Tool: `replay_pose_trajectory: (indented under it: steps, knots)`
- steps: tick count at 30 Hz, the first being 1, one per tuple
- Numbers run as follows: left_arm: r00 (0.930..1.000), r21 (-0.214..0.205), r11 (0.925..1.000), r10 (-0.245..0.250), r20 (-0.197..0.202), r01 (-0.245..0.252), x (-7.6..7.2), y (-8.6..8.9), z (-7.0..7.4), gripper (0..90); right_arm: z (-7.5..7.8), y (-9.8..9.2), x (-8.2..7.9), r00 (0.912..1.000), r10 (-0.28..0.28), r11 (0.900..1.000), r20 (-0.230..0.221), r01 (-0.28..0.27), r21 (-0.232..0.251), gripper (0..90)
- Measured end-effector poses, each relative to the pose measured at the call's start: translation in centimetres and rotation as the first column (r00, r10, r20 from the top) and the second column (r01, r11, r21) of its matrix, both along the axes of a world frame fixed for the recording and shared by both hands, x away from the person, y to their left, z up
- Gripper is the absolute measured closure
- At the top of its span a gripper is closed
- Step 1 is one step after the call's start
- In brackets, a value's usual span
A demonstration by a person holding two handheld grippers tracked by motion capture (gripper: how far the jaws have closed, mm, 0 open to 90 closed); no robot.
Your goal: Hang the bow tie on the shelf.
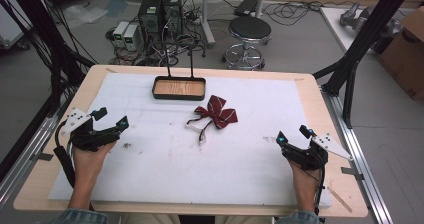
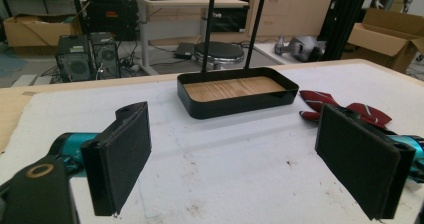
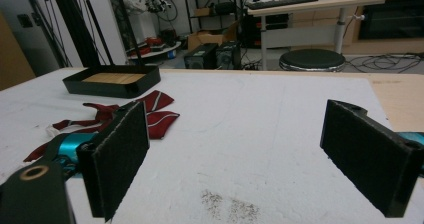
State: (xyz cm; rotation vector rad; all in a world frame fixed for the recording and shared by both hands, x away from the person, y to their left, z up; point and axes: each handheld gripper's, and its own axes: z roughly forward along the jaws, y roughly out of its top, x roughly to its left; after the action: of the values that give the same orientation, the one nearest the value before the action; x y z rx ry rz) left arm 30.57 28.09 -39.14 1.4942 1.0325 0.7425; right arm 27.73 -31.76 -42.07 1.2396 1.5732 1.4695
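My left gripper and right gripper are black, with flat, rough-faced jaws on teal mounts (a brass-ringed hole nearby). Each carries a grey dotted three-cornered plate and black cable. My sleeves are denim-blue.

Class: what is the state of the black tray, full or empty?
Empty. The black tray shows a bare wooden bottom in the high view; the red bow tie lies outside it on the white mat.
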Motion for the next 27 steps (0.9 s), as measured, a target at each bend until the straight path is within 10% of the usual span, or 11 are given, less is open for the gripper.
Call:
replay_pose_trajectory:
  steps: [27]
  knots:
    - [0.9998,0.005,0.9998,-0.018,0.003,0.018,0.2,-0.2,0.0,15.1,2.0,4.2,5.4,0.99,0.138,0.9872,-0.028,-0.14,-0.076,11.4]
